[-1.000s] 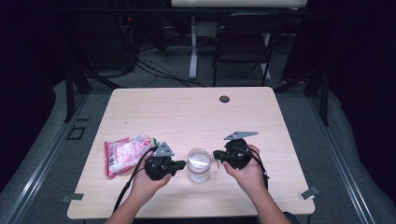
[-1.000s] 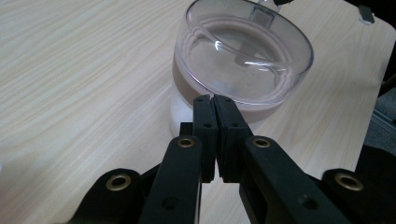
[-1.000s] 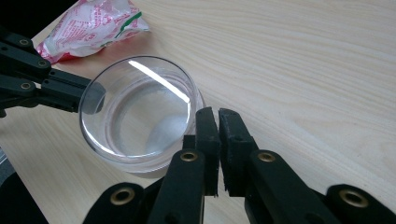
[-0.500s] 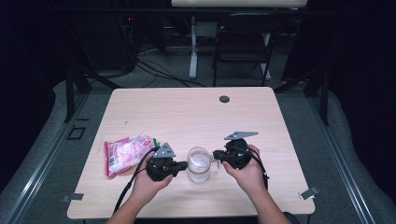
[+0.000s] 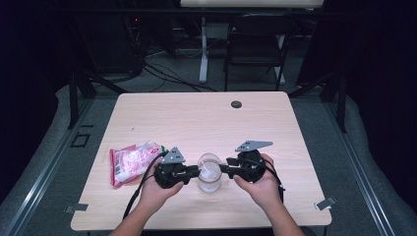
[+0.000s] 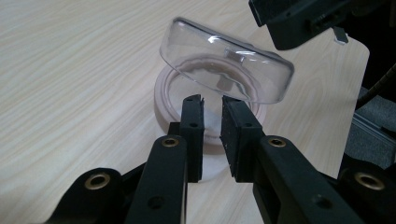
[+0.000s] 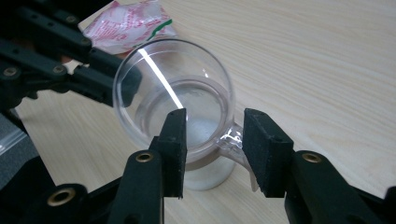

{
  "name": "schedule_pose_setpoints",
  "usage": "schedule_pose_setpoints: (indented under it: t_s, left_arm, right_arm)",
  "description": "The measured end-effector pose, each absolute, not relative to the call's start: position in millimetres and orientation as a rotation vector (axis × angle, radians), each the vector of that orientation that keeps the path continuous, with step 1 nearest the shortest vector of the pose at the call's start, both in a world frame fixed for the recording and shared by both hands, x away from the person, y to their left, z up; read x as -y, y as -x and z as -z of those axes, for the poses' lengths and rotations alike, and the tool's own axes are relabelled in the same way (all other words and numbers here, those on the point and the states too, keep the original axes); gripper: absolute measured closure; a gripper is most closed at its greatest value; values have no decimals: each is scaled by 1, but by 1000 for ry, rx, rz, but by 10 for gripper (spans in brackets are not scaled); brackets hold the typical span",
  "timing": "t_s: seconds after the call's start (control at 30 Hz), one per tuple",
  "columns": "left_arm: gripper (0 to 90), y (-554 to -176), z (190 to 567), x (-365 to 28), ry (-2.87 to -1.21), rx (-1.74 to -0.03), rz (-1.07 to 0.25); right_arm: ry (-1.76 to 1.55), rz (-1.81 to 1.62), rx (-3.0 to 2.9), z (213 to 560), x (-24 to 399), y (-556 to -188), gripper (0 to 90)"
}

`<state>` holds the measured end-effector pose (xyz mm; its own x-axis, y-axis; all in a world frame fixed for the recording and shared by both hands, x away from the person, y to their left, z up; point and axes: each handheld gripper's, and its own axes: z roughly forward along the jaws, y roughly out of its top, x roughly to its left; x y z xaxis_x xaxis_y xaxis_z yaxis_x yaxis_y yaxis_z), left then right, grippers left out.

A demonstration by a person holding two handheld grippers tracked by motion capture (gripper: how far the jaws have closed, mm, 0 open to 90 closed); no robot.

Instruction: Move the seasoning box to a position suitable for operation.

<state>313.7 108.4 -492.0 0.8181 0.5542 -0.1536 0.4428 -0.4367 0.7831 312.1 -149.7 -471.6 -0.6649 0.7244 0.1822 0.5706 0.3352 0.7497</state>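
Two tools flanked the glass mug [image 5: 209, 173] near the worktop's front edge. The left tool [image 5: 193, 171], jaws just opening slightly, straddled its near rim. The right tool [image 5: 225, 169], just opened wider, bracketed the handle [image 7: 232, 140] without gripping.

1. One clear glass mug [image 5: 209, 173] stands on the table, with one handle [image 7: 232, 140] on its side.
2. One pink and white packet [image 5: 132, 161] lies on the table, left of the mug.
3. Two black grippers are there: the left gripper [image 5: 194, 172] and the right gripper [image 5: 225, 170], one in each hand.
4. One wooden table [image 5: 206, 118] carries all these things.
5. One dark round cap [image 5: 236, 104] sits in the table top, near its far edge.
6. One dark chair [image 5: 255, 44] stands behind the table.
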Motion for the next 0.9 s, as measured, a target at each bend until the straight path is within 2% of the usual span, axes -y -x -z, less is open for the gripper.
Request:
schedule_pose_setpoints:
  t_s: [0.23,0.47,0.9]
  left_arm:
    - [762,-317,485,-103,-2087,-711,-164]
    - [720,-320,481,-97,-2080,-700,-186]
    - [651,-318,476,-95,-2052,-697,-201]
  right_arm:
    - [-1113,-1223,-2417,470,153,-302,606]
    - [-1067,-1217,-2417,469,152,-293,509]
    - [-970,-1129,-2428,478,134,-283,501]
